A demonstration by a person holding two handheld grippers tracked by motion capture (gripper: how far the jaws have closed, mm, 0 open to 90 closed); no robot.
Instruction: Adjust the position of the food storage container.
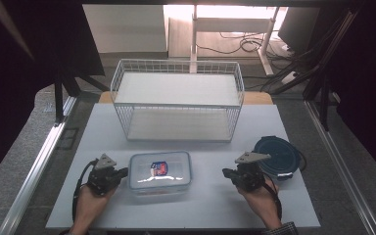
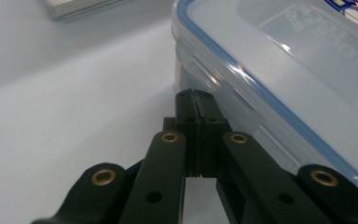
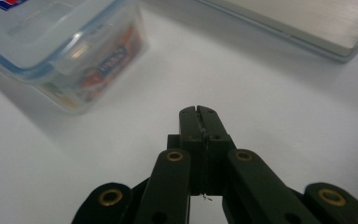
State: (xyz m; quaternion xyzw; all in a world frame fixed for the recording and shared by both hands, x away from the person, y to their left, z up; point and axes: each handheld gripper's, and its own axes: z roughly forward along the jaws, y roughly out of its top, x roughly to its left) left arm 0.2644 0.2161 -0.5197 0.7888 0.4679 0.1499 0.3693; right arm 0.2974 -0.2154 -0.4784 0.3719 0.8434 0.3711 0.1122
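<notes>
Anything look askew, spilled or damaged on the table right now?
Nothing stands out. The clear lidded container sits flat and closed between both grippers, the dark round container and wire basket are upright, no spills.

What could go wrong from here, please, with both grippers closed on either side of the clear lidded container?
1. The left gripper is shut with its tip right at the side latch of the clear lidded container; a push could slide the box across the smooth white table rather than grip it.
2. The right gripper is shut and well apart from the container, so nothing braces that side.
3. The dark round container sits close behind the right gripper and could get bumped.
</notes>
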